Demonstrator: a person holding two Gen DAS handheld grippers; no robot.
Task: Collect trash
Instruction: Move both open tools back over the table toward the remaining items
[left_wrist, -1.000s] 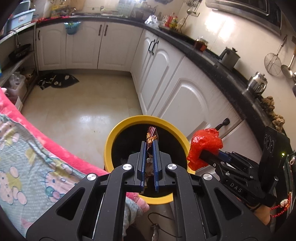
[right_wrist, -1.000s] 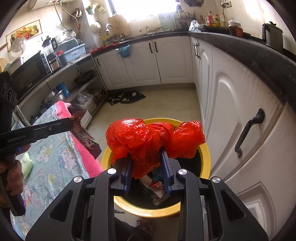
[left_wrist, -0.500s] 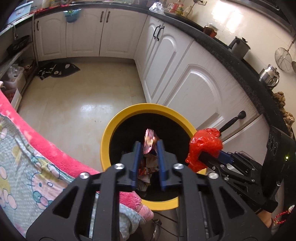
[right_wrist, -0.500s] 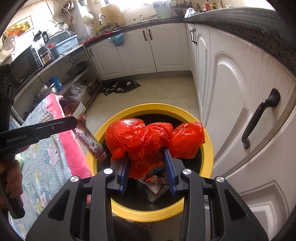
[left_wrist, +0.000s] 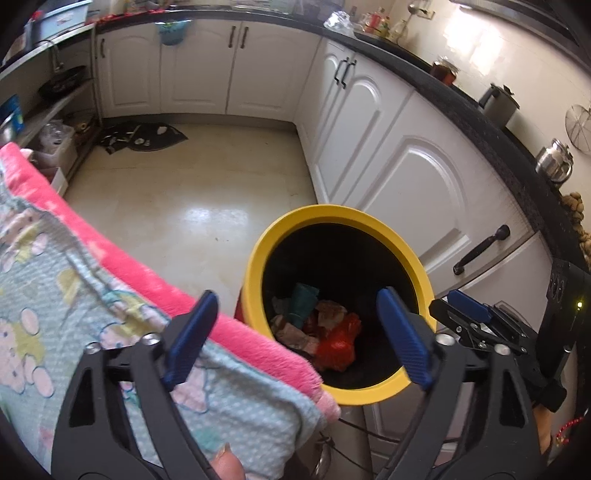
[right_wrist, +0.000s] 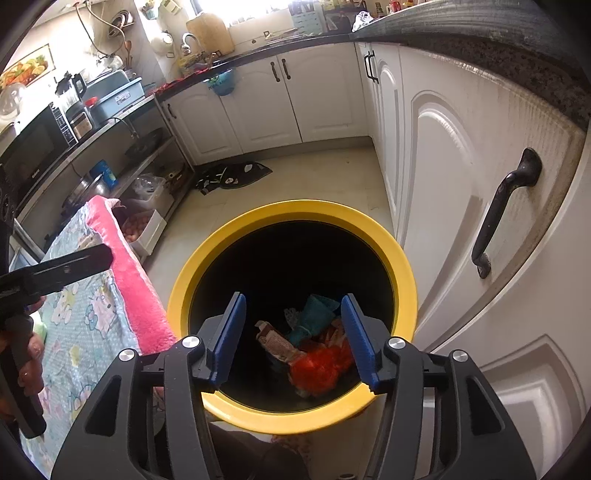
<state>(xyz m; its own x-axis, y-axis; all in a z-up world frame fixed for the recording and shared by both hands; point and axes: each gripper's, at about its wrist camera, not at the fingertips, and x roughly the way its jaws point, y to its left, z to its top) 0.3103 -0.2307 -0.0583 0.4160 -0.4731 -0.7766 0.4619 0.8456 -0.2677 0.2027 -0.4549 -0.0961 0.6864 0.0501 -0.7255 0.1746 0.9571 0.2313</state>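
Round yellow-rimmed bin with black inside (right_wrist: 402, 266) stands on pale floor beside white cabinet door (right_wrist: 443, 177). Crumpled red plastic bag (right_wrist: 317, 365) lies at bin bottom among wrappers and teal scrap (right_wrist: 314, 314), well below both claws. Right gripper (right_wrist: 293, 338) over bin mouth, jaws just been opening, nothing between them. Left gripper (left_wrist: 295, 332) spread wide, jaws just been opening, empty, near bin's edge beside pink-edged patterned blanket (left_wrist: 92, 295).

White cabinets (left_wrist: 413, 173), pink-edged blanket (left_wrist: 122, 280), dark floor mat (right_wrist: 236, 175).
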